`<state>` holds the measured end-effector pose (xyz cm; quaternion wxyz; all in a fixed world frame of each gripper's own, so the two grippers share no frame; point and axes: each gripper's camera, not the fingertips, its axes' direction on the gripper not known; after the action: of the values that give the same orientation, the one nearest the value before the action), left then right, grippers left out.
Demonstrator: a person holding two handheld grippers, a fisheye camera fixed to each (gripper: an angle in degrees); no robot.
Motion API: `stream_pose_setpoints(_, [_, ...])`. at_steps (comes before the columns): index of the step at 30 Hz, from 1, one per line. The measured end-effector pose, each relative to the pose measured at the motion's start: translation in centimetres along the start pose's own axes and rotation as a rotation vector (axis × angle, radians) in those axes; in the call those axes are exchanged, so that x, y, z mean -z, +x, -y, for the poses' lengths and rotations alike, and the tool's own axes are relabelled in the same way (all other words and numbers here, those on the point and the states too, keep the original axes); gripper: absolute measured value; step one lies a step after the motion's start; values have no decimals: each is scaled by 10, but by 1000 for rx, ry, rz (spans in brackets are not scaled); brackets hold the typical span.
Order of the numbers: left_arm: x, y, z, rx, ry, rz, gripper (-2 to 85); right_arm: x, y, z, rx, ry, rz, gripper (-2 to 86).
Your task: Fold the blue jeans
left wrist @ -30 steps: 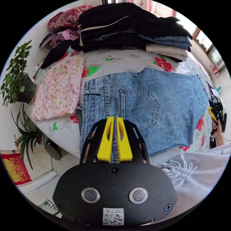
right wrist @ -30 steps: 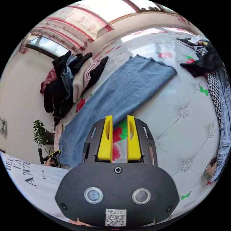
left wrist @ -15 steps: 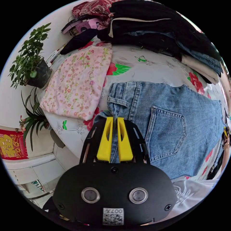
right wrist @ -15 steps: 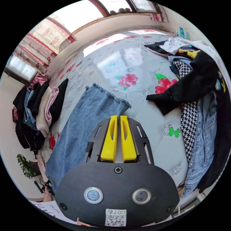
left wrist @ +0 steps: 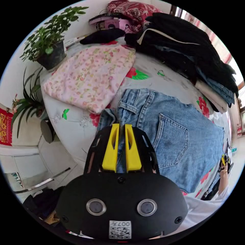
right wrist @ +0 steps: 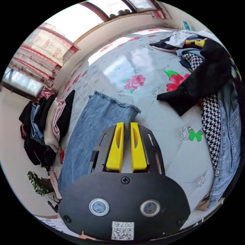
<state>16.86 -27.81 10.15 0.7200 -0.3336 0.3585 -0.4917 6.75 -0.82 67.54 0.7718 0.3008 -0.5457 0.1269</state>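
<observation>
The blue jeans (left wrist: 173,132) lie flat on the flowered bed (left wrist: 76,127), back pocket up, waistband toward me. My left gripper (left wrist: 122,125) is at the waistband's near corner, jaws close together with denim between them. In the right gripper view the jeans' leg (right wrist: 97,120) runs away to its frayed hem. My right gripper (right wrist: 127,123) hovers just short of the hem's near corner. Its jaws stand almost together with a thin gap, and pale sheet shows between them. The right gripper (left wrist: 224,163) and a hand appear small at the far edge of the left gripper view.
A folded pink floral cloth (left wrist: 89,76) lies beside the waistband. A stack of folded dark clothes (left wrist: 183,51) sits behind the jeans, also seen as a stack (right wrist: 43,125). Potted plants (left wrist: 48,48) stand off the bed's edge. A loose clothes pile (right wrist: 214,81) lies right of the hem.
The right gripper's jaws closed from open while it travelled along the leg to the hem. The left gripper stayed on the waistband as its view rolled.
</observation>
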Motion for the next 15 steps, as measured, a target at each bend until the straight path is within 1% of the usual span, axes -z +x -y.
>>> stream_pose_setpoints(1, [-12, -7, 3, 36, -34, -30, 47, 2, 14, -3, -67, -1, 44, 52])
stream_pose_setpoints(4, [-12, -11, 11, 5, -42, 3, 52, 14, 43, -20, -164, 44, 206, 66])
stream_pose_setpoints(6, [-8, -15, 11, -22, -31, 17, 55, 19, 52, -35, -186, 95, 261, 61])
stream_pose_setpoints(9, [8, -37, 8, 29, 5, -49, 62, 18, 57, -48, -241, 118, 362, 37])
stream_pose_setpoints(11, [22, -62, 0, 98, 33, -132, 68, -1, 55, -49, -334, 22, 572, 21])
stream_pose_setpoints(13, [30, -81, -10, 153, 24, -202, 77, 1, 41, -55, -382, 43, 660, 14])
stream_pose_setpoints(15, [39, -99, -25, 194, 11, -246, 83, 17, -1, -56, -289, 54, 674, 10])
